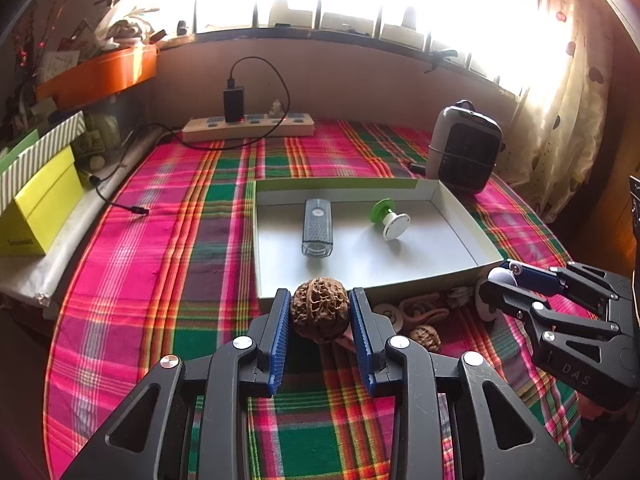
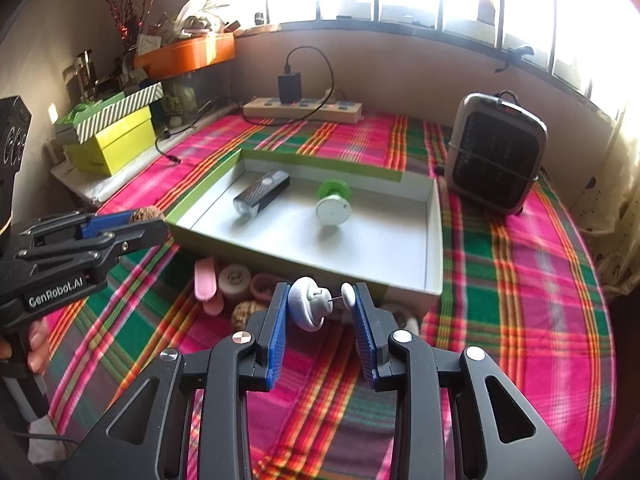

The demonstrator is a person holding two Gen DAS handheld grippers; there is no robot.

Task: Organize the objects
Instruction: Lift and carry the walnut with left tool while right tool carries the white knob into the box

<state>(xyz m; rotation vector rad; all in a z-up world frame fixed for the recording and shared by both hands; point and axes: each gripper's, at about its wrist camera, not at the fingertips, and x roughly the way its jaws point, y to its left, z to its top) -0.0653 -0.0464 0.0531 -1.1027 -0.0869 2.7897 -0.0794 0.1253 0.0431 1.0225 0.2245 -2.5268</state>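
Observation:
My left gripper (image 1: 320, 308) is shut on a brown walnut (image 1: 319, 307), held above the cloth just before the near wall of the white box (image 1: 360, 290). My right gripper (image 2: 320, 304) is shut on a white security tag (image 2: 308, 307) with a thin pin, just before the box's near wall (image 2: 320, 268). The box holds a grey bike light (image 1: 317, 227) and a green-and-white tag (image 1: 389, 218). Loose items lie on the cloth by the box: a second walnut (image 1: 427, 338), a pink piece (image 2: 206, 280), a round white tag (image 2: 235, 280).
A plaid cloth (image 1: 180, 280) covers the table. A grey heater (image 2: 496, 152) stands at the back right, a power strip (image 1: 248, 126) with a charger at the back, and yellow and striped boxes (image 1: 40, 200) at the left edge.

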